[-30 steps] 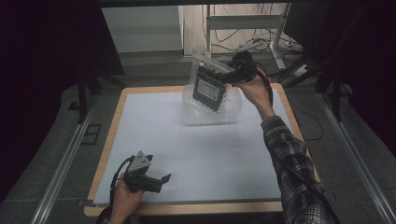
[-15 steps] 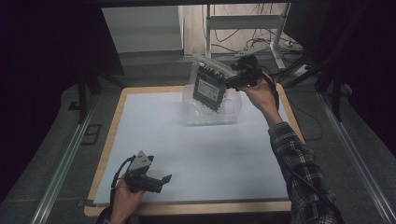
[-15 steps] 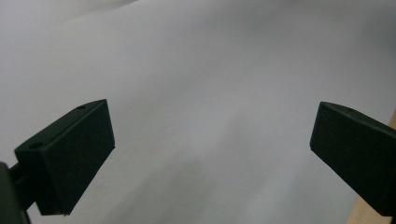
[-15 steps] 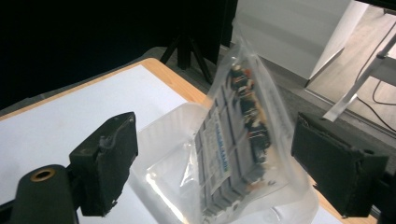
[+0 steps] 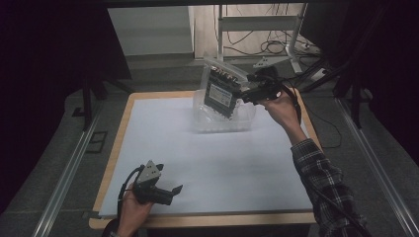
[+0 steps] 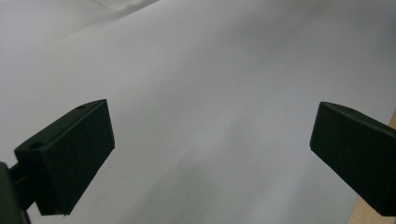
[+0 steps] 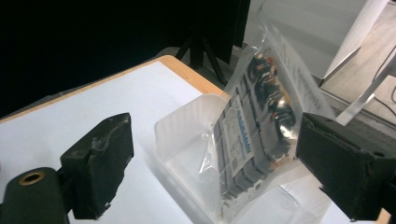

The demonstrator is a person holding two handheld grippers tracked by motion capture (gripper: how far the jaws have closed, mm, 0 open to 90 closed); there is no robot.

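Clear plastic makes up both the main things at the far side of the table: a see-through bag holding a dark electronic board with a white label (image 5: pixel 221 91) (image 7: pixel 254 140), and a shallow transparent plastic tub (image 5: pixel 225 118) (image 7: pixel 187 149) standing on the white sheet. The bag stands tilted with its lower end inside the tub and its top leaning toward the far left. The right gripper (image 5: pixel 247 94) (image 7: pixel 210 163) is at the bag's right edge, in the person's right hand (image 5: pixel 281 106); its own view shows the two black jaws spread wide, the bag between them, touching the right jaw and well apart from the left, so nothing is pinched. A plaid sleeve (image 5: pixel 323 182) runs back to the near right. The left gripper (image 5: pixel 173 190) (image 6: pixel 210 154) sits low at the near left over the white sheet (image 5: pixel 212 163) (image 6: pixel 210 70), jaws released and wide apart, held in the left hand (image 5: pixel 131 212). The table's pale wooden rim (image 5: pixel 118 148) frames the sheet.
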